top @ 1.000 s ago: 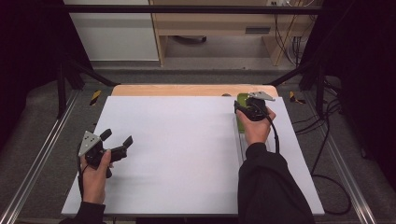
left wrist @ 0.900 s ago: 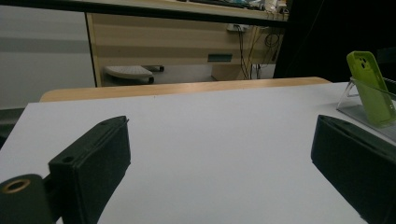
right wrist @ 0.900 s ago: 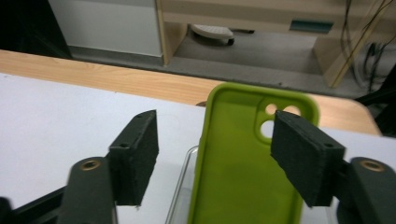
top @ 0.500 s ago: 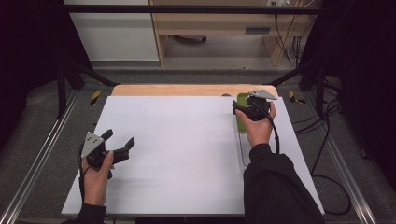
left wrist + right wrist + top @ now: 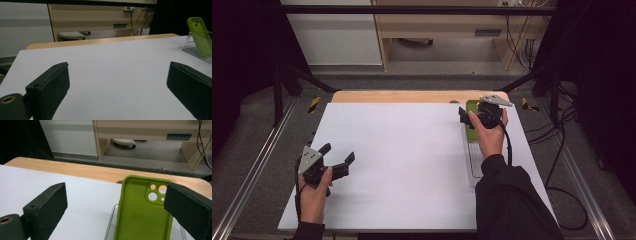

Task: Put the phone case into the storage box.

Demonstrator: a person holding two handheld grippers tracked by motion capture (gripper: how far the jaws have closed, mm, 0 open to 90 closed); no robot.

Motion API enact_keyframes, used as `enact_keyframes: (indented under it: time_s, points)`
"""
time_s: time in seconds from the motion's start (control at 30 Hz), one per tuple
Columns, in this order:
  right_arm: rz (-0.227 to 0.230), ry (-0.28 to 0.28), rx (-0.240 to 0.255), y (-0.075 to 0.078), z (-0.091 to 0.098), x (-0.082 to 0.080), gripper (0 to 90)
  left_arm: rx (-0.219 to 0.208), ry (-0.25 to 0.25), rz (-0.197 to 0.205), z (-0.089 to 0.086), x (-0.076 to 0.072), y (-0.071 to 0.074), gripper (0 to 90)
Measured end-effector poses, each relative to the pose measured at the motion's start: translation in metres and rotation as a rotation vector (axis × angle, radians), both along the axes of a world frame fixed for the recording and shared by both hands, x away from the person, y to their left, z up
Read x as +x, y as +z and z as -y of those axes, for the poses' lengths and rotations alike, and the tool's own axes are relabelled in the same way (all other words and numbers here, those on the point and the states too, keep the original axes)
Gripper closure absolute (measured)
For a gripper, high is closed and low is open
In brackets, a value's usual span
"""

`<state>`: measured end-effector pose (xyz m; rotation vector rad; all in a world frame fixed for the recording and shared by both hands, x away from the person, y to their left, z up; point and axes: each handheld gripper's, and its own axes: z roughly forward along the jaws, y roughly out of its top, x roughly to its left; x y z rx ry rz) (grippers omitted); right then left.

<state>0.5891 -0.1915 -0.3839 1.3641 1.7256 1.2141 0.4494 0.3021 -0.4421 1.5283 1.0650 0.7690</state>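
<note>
The green case (image 5: 143, 212) leans upright in the clear stand (image 5: 474, 160), near the board's far right edge, so the placing looks done; what seems left is drawing the hand away. The right gripper (image 5: 476, 116) sits at the case's top, its jaws having just been opening, now wide, pads off the case between them. The left gripper (image 5: 337, 159), well left of the stand, rests low, wide open and empty.
</note>
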Motion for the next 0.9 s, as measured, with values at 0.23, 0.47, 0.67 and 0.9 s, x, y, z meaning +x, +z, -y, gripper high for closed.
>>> enact_keyframes:
  time_s: [0.23, 0.47, 0.67, 0.9]
  points:
    - [0.020, 0.014, 0.030, 0.003, 0.001, 0.000, 5.2, -0.003, 0.019, 0.004, -0.008, -0.003, -0.002, 3.7]
    - [0.035, 0.006, 0.103, 0.006, 0.011, 0.000, 5.3, -0.013, 0.026, 0.008, -0.014, -0.003, -0.009, 2.5]
    - [0.064, 0.014, 0.128, 0.011, 0.009, -0.006, 5.8, -0.018, 0.041, -0.012, -0.015, 0.000, -0.014, 2.3]
    - [0.103, 0.029, 0.136, 0.026, 0.005, -0.008, 5.7, -0.003, 0.028, 0.005, -0.014, 0.000, -0.012, 2.2]
